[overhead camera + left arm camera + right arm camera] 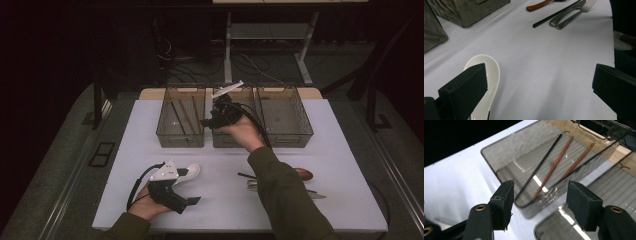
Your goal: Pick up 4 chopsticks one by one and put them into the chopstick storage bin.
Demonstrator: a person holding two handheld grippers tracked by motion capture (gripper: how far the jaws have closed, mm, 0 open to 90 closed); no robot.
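Three smoked see-through bins stand in a row at the back of the white table. The left bin holds a black chopstick and two brown chopsticks. My right gripper hovers open above the wall between that bin and the middle bin, with nothing between its jaws. Near the front left, my left gripper rests open. A white ceramic spoon lies under its left jaw, and only bare table lies between the jaws.
The right bin looks empty. At the front right lie a brown spoon, a black chopstick, a fork and other metal cutlery. My right forearm crosses above them. Table legs and cables stand beyond the far edge.
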